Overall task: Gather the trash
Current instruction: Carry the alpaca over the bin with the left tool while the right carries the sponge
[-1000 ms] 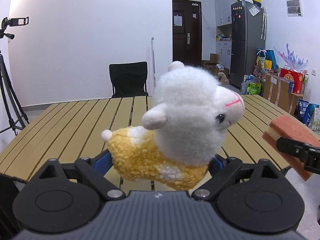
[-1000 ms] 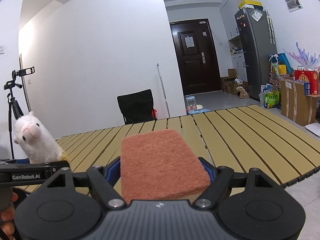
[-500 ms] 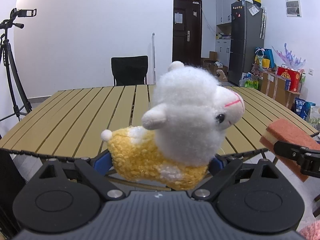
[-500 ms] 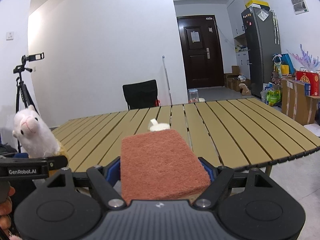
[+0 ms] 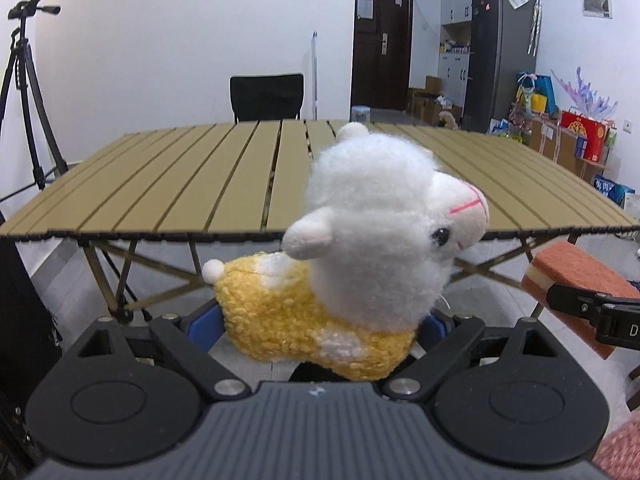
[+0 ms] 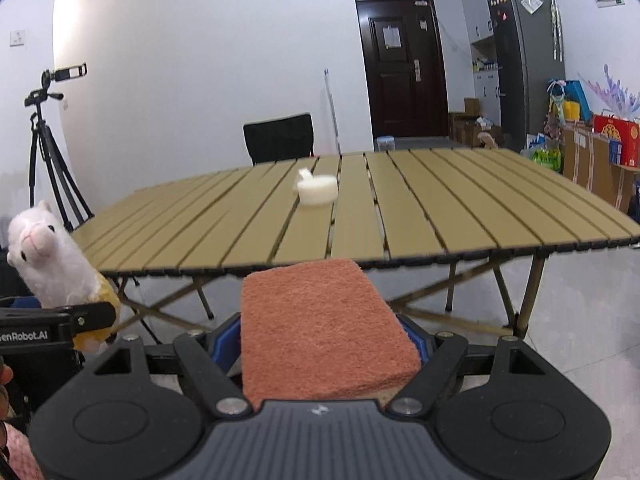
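My left gripper is shut on a plush alpaca with a white head and a yellow body, which lies across its blue pads. The toy and the left gripper also show at the left edge of the right wrist view. My right gripper is shut on an orange sponge; the sponge, with its yellow underside, shows at the right of the left wrist view. Both grippers hang in front of and below the near edge of the slatted table. A small white round object sits mid-table.
A black chair stands behind the table, whose crossed legs are just ahead. A camera tripod is at the left. A fridge and boxes line the right wall. A pink sleeve shows at bottom left.
Both grippers have drawn back from the table and sunk, so its near edge and legs now show. The white object came into the right wrist view. Both grips are unchanged.
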{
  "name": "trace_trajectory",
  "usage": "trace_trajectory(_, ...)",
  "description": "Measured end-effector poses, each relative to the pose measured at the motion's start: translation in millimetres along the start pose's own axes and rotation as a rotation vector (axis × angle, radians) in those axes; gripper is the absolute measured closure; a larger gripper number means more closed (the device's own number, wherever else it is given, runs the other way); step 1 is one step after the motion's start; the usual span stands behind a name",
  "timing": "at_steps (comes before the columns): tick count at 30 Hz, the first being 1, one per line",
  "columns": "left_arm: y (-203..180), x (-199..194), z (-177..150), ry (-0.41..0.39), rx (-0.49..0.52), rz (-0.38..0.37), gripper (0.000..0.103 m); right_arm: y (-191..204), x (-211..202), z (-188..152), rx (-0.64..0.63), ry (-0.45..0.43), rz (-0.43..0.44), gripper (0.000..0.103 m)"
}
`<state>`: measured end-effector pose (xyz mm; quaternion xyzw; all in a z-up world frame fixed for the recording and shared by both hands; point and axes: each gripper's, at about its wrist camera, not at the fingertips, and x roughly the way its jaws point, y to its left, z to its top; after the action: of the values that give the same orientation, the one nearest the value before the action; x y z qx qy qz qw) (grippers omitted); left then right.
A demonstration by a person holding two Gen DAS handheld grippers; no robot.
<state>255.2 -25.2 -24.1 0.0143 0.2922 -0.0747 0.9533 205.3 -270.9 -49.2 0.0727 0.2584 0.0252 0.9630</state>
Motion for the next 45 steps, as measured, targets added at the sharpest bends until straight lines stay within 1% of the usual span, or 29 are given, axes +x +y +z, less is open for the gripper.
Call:
trace_trajectory(8, 9, 14, -28, 0.055, -0.014, 0.008, 0.009, -2, 15, -25, -0.007, 0.076, -0.016, 0.025)
trace_trajectory(21, 31, 51, -68, 0.160, -0.042, 0.051, 0.009, -19, 61, -66, -0.002, 0.212, -0.069, 0.026)
trace_trajectory(31, 42, 85, -83, 0.234, -0.049, 0.084, 0.009, -39, 97, -91, 0.031, 0.282, -0.126, 0.026)
trace_trajectory(36, 46, 98, -87, 0.260, -0.062, 0.098, 0.009, -46, 112, -98, 0.048, 0.299, -0.143, 0.026)
trace_trajectory(45, 43, 126, -91, 0.341, -0.060, 0.132, 0.009, -56, 129, -106, 0.075, 0.323, -0.170, 0.026)
